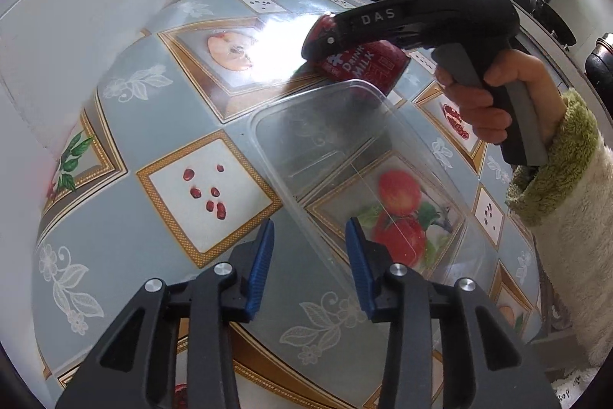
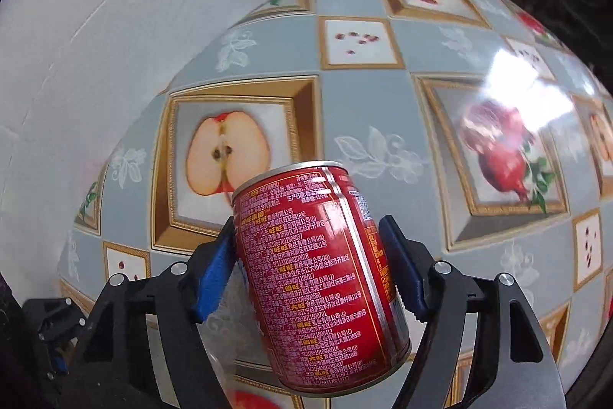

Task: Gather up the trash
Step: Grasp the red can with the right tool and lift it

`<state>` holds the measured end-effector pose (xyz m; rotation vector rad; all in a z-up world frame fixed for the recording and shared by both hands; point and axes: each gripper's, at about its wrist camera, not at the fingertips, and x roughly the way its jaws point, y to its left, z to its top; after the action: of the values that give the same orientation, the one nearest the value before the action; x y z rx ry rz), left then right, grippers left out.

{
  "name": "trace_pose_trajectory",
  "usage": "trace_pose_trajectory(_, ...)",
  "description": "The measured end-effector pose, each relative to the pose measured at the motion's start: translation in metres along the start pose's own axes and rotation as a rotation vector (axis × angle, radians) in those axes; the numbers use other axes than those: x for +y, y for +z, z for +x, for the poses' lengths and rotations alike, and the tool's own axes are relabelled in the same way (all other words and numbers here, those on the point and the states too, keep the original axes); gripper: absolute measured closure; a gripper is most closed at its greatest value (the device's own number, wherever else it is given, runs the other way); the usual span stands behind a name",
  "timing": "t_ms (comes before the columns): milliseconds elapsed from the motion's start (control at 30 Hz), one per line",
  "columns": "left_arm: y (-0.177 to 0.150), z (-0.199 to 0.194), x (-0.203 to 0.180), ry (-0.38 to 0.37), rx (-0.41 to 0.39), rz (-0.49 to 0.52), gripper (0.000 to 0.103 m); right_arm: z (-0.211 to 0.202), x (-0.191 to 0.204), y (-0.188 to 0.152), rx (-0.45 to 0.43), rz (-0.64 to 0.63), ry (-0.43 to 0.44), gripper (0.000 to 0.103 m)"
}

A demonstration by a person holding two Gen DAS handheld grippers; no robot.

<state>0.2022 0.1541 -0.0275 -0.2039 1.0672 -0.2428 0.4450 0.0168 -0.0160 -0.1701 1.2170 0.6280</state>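
Table (image 1: 126, 217) w/ blue-grey fruit-print oilcloth filled both views. Clear rectangular plastic container (image 1: 345, 140) sat on it at approx 1 o'clock from left tool (image 1: 310, 248), whose blue pads were spread apart, holding nothing. Right tool (image 2: 306, 255) was clenched on red cylindrical metal drink can (image 2: 322, 275), lifted off table, tilted.

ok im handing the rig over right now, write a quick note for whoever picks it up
Right gripper: jaws shut on the red can, held off the table.
Left gripper: jaws open and holding nothing, with the near rim of the clear plastic tub between them.
The tub lies on the table with nothing in it.
Done: can picked up.
Left: probably drop the can in the tub, and deal with the tub itself.
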Motion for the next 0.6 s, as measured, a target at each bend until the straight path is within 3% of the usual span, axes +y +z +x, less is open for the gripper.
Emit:
trace_pose_trajectory(133,0.002,0.005,-0.004,-0.01,0.006,0.001,0.077,-0.025,-0.04,-0.045,-0.031,0.176,-0.048,0.035)
trace_pose_trajectory(267,0.006,0.011,-0.01,-0.017,0.006,0.011,0.087,-0.059,-0.073,-0.119,-0.084,0.383,-0.082,0.035)
trace_pose_trajectory(433,0.01,0.019,-0.034,-0.044,0.012,0.089,0.097,-0.095,-0.079,-0.203,-0.135,0.541,-0.138,0.035)
trace_pose_trajectory(600,0.005,0.027,-0.065,-0.07,0.046,0.167,0.099,-0.118,-0.059,-0.271,-0.186,0.701,-0.135,0.035)
